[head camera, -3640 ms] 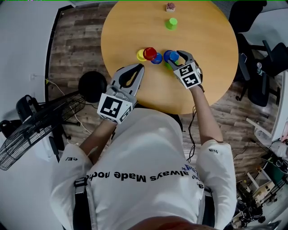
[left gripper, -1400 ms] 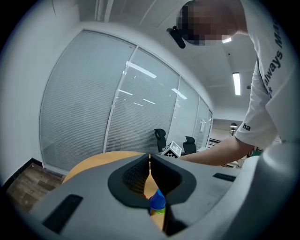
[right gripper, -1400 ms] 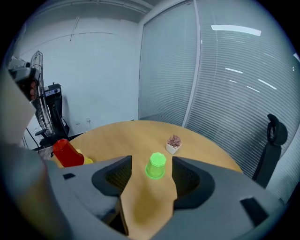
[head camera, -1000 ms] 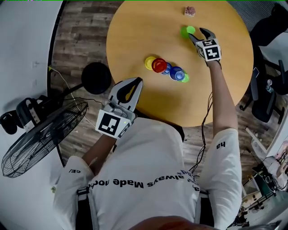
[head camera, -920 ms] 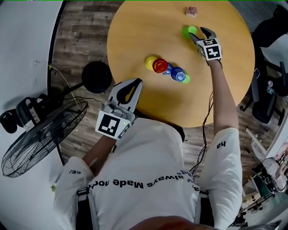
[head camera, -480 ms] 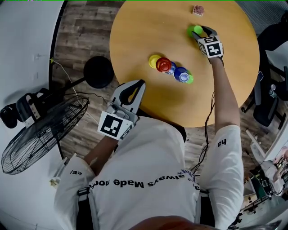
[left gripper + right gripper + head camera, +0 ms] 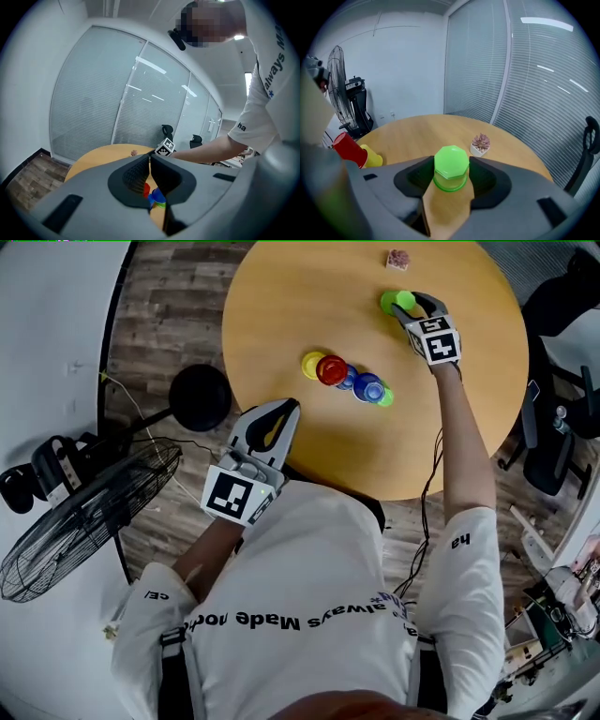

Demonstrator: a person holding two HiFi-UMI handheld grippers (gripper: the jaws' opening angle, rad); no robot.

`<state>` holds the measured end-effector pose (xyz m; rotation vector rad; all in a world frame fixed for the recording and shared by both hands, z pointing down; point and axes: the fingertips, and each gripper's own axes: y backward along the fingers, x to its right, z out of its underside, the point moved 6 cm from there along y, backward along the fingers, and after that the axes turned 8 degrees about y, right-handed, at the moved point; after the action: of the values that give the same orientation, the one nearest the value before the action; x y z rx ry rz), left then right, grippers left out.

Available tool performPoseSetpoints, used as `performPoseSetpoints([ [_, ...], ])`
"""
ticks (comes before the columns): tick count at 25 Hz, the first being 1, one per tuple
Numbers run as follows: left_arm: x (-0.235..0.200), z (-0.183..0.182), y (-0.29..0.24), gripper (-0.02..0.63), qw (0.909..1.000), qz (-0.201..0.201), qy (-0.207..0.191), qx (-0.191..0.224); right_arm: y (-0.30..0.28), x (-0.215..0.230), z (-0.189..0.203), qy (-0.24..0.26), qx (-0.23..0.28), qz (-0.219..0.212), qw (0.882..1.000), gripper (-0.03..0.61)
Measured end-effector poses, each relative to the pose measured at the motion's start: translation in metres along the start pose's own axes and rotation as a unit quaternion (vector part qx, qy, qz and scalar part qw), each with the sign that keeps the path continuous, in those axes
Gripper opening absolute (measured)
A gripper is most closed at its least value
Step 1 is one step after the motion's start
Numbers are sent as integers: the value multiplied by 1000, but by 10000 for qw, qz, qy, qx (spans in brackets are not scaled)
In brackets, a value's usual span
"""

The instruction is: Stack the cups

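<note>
Grey and pressed together, my left gripper (image 7: 150, 159) holds nothing, just off the near edge of the round wooden table (image 7: 281, 315). Mid-table sits the huddle of cups (image 7: 347, 381): red, yellow, blue. Farther out, my right gripper (image 7: 451, 180) has just been closing and pinches the upside-down green cup (image 7: 451, 164), its axis upright. The huddle lies back towards me and leftward. A small plant (image 7: 480, 142) stands beyond, then window blinds.

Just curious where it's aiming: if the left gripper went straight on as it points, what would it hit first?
Probably the red cup. Depth is unclear, so the left gripper, tilted slightly down, might touch the table first.
</note>
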<state>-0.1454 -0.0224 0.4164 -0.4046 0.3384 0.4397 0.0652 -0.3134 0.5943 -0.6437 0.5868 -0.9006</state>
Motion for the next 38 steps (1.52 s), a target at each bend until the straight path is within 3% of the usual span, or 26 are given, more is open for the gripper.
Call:
performPoseSetpoints([
  [18, 41, -9, 32, 32, 9973, 481, -349, 428, 137, -107, -72, 926, 544, -389, 9935, 249],
  [27, 57, -10, 48, 32, 9957, 614, -461, 521, 159, -154, -69, 1042, 540, -700, 9906, 249],
  [38, 56, -9, 53, 32, 9955, 626, -482, 531, 152, -183, -54, 1094, 350, -919, 9891, 249],
])
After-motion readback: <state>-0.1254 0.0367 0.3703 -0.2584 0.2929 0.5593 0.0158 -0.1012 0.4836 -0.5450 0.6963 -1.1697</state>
